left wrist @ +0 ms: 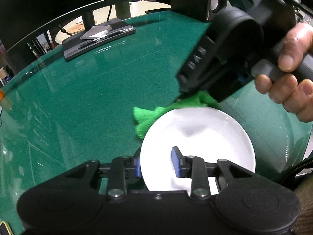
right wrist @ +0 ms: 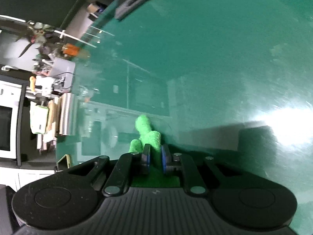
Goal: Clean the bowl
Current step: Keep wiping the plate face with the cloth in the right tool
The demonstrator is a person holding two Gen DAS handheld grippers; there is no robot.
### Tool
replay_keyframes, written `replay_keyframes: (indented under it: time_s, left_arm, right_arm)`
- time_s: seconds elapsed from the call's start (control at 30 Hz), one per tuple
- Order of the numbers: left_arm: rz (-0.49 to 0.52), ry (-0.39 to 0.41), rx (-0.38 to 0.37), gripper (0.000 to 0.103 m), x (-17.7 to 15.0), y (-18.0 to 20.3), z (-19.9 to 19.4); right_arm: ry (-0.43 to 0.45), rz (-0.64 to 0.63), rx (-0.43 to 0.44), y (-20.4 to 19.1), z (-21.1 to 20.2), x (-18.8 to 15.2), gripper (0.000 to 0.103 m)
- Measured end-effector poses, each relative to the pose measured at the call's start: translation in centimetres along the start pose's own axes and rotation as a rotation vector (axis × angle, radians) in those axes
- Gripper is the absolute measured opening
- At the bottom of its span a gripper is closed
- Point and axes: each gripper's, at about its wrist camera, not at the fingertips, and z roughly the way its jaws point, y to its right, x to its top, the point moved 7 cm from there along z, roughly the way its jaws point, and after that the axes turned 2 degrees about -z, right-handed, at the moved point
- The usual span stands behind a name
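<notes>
Left wrist view: bowl (left wrist: 197,148) sits on the desk (left wrist: 97,90), its near rim pinched in the left gripper (left wrist: 156,163); right gripper (right wrist: 155,155), clamped on a cloth (left wrist: 156,113), sits just past the far rim, so wiping means coming back inward

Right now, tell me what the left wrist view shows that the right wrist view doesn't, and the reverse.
Left wrist only: the round white bowl, its rim between the left hand-held gripper fingers, and the person's hand holding the right gripper. Right wrist only: the right hand-held gripper pads shut on the cloth, with kitchen clutter behind. Both: the fluffy green cloth and glossy green tabletop.
</notes>
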Motion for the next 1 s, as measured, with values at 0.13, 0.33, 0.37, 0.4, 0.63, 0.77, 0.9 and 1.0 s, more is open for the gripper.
replay_keyframes:
  time_s: [0.13, 0.33, 0.37, 0.4, 0.63, 0.77, 0.9, 1.0]
  left_arm:
    - [0.003, 0.001, -0.001, 0.032, 0.0, 0.1, 0.1]
    - [-0.002, 0.001, -0.007, 0.032, 0.0, 0.1, 0.0]
    - [-0.003, 0.001, -0.008, 0.032, 0.0, 0.1, 0.0]
    - [-0.004, 0.001, -0.008, 0.032, 0.0, 0.1, 0.0]
    - [0.001, 0.002, -0.009, 0.034, 0.1, 0.3, 0.1]
    - [0.001, 0.002, -0.013, 0.034, 0.1, 0.3, 0.1]
    - [-0.003, 0.002, -0.015, 0.034, 0.1, 0.3, 0.1]
    - [-0.004, 0.004, -0.015, 0.035, 0.2, 0.4, 0.2]
  right_arm:
    - [0.010, -0.036, 0.000, -1.4, 0.4, 0.1, 0.012]
    - [0.001, -0.082, 0.047, -3.1, 0.9, 0.2, 0.012]
    - [-0.005, -0.065, 0.038, -2.4, 0.8, 0.3, 0.012]
    - [-0.010, -0.048, 0.015, -1.4, 0.7, 0.4, 0.012]
    - [0.014, -0.045, 0.018, -2.0, 0.3, 0.0, 0.011]
    - [0.014, -0.080, 0.052, -3.2, 0.5, 0.0, 0.012]
    - [0.001, -0.044, 0.014, -1.5, 0.5, 0.2, 0.012]
    - [-0.001, -0.015, -0.002, -0.8, 0.4, 0.0, 0.012]
